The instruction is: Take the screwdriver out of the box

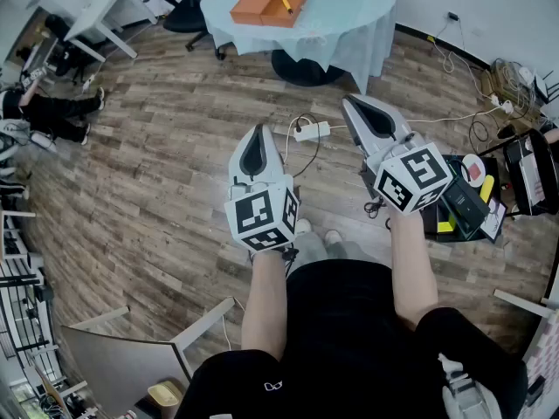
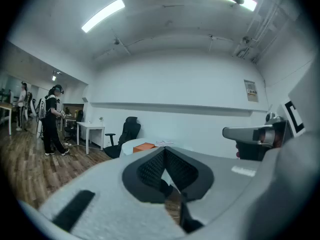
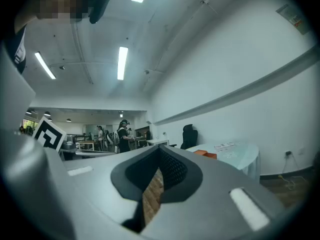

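An open orange box (image 1: 269, 3) lies on the round table with a pale blue cloth (image 1: 349, 24), far ahead of me. Inside its right half shows a small yellow screwdriver (image 1: 286, 5). My left gripper (image 1: 258, 132) and right gripper (image 1: 349, 101) hang level over the wooden floor, well short of the table, both shut and holding nothing. In the left gripper view, the left gripper (image 2: 164, 149) points toward the box (image 2: 145, 146). The right gripper (image 3: 161, 149) sees the box (image 3: 206, 154) off to its right.
A white power strip (image 1: 312, 131) with cables lies on the floor between me and the table. A black office chair (image 1: 188, 7) and a white desk (image 1: 96, 11) stand at the back left. A low cart with tools (image 1: 463, 203) stands to my right. A person (image 2: 50, 119) stands far left.
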The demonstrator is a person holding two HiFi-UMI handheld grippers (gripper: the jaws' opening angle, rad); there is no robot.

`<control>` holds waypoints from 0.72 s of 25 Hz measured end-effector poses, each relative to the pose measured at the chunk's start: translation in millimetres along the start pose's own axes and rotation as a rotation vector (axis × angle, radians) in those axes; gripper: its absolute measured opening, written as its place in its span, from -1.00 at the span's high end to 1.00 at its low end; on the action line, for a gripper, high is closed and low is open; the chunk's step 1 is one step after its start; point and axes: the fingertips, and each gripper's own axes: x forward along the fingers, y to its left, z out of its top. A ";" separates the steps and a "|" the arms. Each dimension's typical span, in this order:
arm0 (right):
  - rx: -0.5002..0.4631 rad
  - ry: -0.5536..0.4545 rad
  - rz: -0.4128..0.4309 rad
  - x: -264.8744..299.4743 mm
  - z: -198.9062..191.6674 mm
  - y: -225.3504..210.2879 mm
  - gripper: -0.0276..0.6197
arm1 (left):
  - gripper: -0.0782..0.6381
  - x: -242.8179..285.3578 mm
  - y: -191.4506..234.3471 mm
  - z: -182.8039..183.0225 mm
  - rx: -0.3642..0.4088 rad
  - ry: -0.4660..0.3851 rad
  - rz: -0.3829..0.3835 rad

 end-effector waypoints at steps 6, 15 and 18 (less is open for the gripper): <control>-0.013 -0.028 -0.055 -13.2 7.8 -23.9 0.89 | 0.78 4.1 -16.6 -2.2 -0.008 -0.011 -0.020; 0.020 -0.079 -0.130 -8.1 31.8 -67.6 0.88 | 0.78 30.3 -41.3 32.4 0.035 -0.071 -0.071; -0.009 -0.116 -0.111 -2.1 48.0 -66.7 0.88 | 0.78 39.1 -44.8 42.5 0.040 -0.092 -0.080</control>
